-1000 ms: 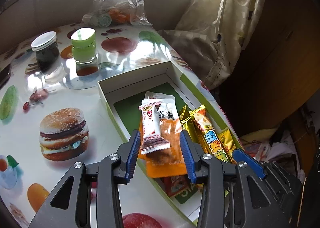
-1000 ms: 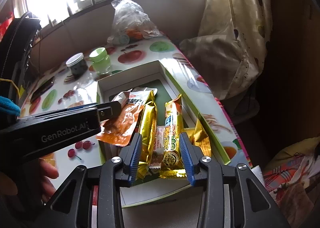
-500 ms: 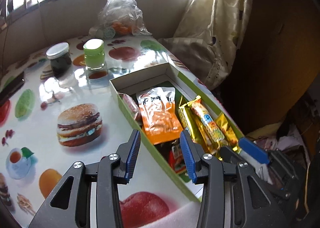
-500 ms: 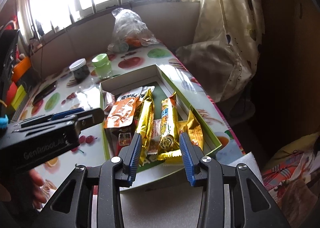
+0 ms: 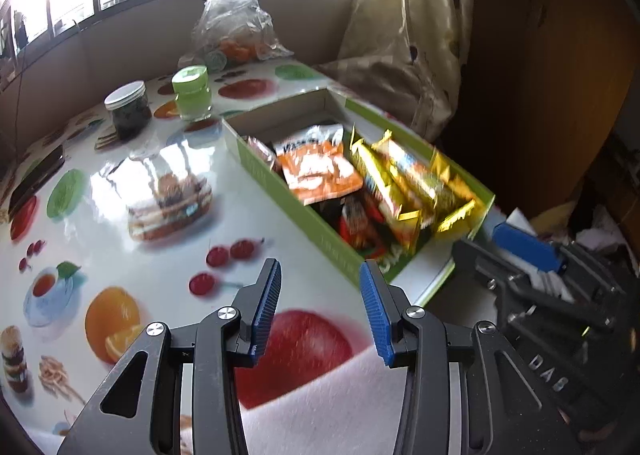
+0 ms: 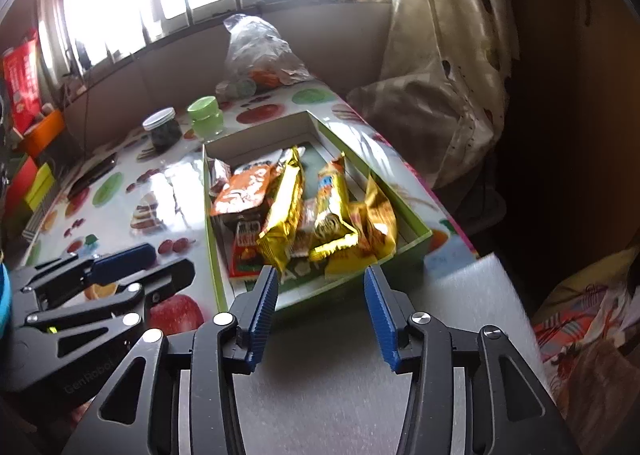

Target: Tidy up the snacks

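A green box (image 5: pixel 280 191) (image 6: pixel 214 251) stands on the fruit-print table and holds several snacks: an orange packet (image 5: pixel 320 171) (image 6: pixel 244 191), gold bars (image 5: pixel 404 179) (image 6: pixel 284 211) and a small pink-and-white packet (image 5: pixel 260 149) by its left wall. My left gripper (image 5: pixel 320 311) is open and empty, held above the table near the box's front left corner; it also shows in the right wrist view (image 6: pixel 120 275). My right gripper (image 6: pixel 320 311) is open and empty, held just short of the box's front edge; it shows in the left wrist view (image 5: pixel 520 251).
A dark jar (image 5: pixel 128 107) and a green-lidded jar (image 5: pixel 192 93) stand behind the box, with a clear plastic bag (image 5: pixel 232 27) by the wall. A white foam mat (image 6: pixel 360 375) covers the table's near edge. A curtain (image 5: pixel 400 35) hangs at right.
The pink-and-white packet left my left gripper and now lies in the box. Both grippers have drawn back from the box toward the near edge of the table.
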`<action>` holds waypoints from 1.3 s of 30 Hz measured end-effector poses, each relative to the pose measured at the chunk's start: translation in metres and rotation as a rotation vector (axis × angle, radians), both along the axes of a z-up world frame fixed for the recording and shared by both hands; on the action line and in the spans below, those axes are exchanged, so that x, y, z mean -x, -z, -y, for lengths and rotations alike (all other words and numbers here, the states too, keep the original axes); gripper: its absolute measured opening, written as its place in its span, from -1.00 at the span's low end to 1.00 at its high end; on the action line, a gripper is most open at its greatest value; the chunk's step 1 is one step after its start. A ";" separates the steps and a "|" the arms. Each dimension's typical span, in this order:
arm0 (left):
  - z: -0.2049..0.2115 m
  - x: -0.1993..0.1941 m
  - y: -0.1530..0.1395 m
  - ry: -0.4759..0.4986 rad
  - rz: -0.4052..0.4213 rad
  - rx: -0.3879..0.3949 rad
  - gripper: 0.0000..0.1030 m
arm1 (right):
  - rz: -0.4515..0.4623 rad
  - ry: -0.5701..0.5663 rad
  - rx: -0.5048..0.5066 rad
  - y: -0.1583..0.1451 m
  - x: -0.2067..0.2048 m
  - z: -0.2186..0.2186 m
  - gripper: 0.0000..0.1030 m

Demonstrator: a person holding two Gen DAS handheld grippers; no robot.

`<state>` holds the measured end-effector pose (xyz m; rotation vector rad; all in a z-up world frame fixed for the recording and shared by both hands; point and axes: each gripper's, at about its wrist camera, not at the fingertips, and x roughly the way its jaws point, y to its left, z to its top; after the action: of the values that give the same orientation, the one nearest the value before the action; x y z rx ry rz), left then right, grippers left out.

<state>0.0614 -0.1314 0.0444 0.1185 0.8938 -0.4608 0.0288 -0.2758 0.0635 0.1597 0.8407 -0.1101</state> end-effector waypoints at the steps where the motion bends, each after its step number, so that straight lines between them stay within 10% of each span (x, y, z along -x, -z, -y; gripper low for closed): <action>1: -0.002 0.002 0.003 -0.011 -0.010 0.000 -0.17 | -0.005 0.002 0.000 0.003 0.003 0.001 -0.11; 39: -0.001 0.014 0.038 -0.022 -0.058 -0.064 -0.17 | -0.045 0.038 0.081 0.036 0.016 -0.006 0.02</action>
<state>0.0475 -0.1305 0.0068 0.1541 0.9659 -0.4169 0.0125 -0.2693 0.0272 0.0977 0.8771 -0.1837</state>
